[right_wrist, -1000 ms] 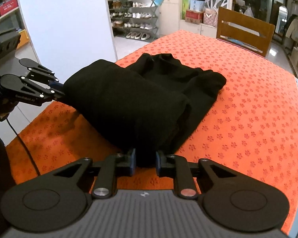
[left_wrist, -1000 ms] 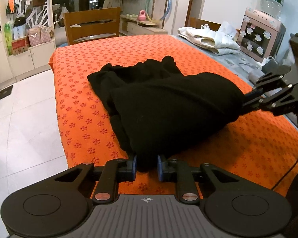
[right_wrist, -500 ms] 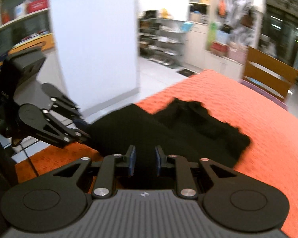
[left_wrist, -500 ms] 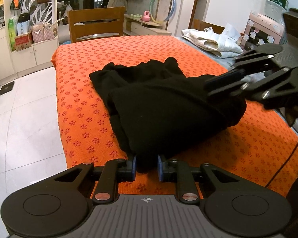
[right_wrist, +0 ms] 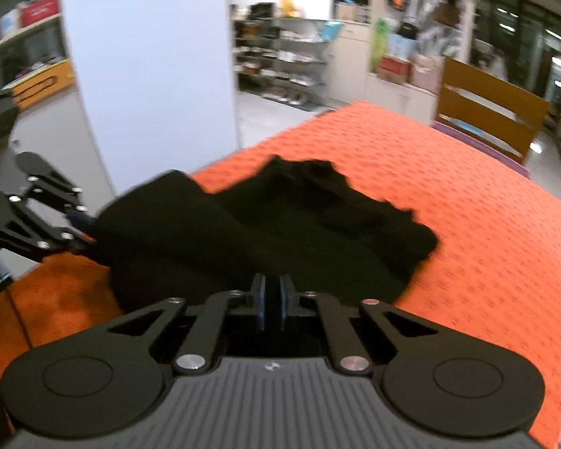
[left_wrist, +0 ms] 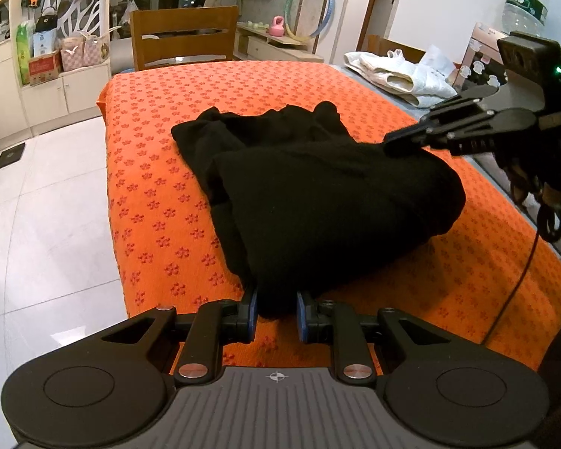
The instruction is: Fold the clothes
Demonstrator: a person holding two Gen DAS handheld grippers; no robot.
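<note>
A black garment (left_wrist: 318,194) lies folded in a thick bundle on the orange flower-print table cover (left_wrist: 161,172). My left gripper (left_wrist: 276,310) is shut on the garment's near edge, with black cloth between its blue pads. In the right wrist view the left gripper (right_wrist: 76,224) shows holding the bundle's left corner. My right gripper (right_wrist: 273,299) hovers above the garment (right_wrist: 205,239) with its pads drawn close together and no cloth seen between them. From the left wrist view the right gripper (left_wrist: 392,142) hangs over the bundle's far right side, off the cloth.
A wooden chair (left_wrist: 185,37) stands at the table's far end. A pile of white clothes (left_wrist: 396,75) lies at the back right, beside a pink water dispenser (left_wrist: 482,60). A black cable (left_wrist: 523,269) hangs over the right edge. White tiled floor lies to the left.
My right gripper has let go of the garment's right edge, risen above the bundle and closed its pads. The left gripper keeps its hold and has not moved.
</note>
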